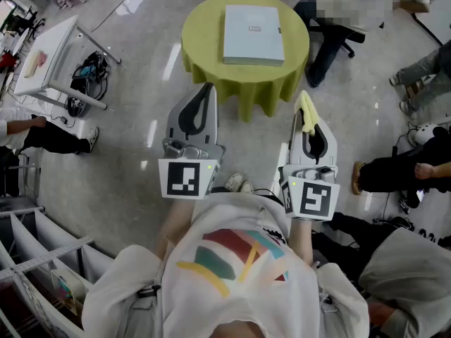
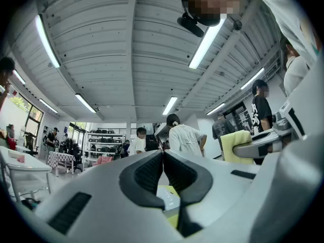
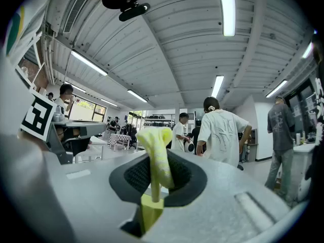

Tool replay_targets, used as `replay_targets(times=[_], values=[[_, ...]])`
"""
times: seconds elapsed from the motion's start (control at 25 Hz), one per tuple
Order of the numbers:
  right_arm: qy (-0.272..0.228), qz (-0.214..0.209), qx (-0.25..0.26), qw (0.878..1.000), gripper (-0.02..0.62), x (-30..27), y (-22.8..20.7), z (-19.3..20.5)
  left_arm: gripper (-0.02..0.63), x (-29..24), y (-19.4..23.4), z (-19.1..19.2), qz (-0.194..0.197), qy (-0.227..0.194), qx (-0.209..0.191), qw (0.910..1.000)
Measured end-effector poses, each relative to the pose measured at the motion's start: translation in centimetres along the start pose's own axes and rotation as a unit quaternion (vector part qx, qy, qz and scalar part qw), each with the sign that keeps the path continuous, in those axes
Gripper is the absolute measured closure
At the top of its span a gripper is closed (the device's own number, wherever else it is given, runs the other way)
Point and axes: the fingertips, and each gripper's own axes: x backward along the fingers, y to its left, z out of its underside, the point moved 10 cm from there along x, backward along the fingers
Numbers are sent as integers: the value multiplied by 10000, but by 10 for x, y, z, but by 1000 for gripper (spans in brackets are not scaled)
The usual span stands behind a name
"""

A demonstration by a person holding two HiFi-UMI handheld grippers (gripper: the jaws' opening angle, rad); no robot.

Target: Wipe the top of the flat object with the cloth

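We hold our left gripper (image 1: pixel 208 89) with its fingers pressed together on nothing, the tips aimed toward the round table under a yellow-green cover (image 1: pixel 204 65). Our right gripper (image 1: pixel 311 124) has its fingers closed on a soft yellow cloth (image 3: pixel 156 148), which sticks up past the tips. The pale grey-blue flat rectangular object (image 1: pixel 254 34) lies on the table, well apart from both grippers.
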Motion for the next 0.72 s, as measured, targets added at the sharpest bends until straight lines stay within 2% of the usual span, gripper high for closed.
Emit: replay_targets(times=[0.4, 0.56, 0.72], values=[[38, -2, 92, 10000, 569, 1, -5, 2, 589, 0, 0, -2, -85, -23, 14, 10000], [-3, 4, 190, 9998, 571, 3, -11, 3, 589, -3, -5, -6, -147, -208, -7, 9997], [-27, -87, 127, 9999, 569, 11, -18, 7, 589, -4, -16, -6, -111, -220, -6, 9997]])
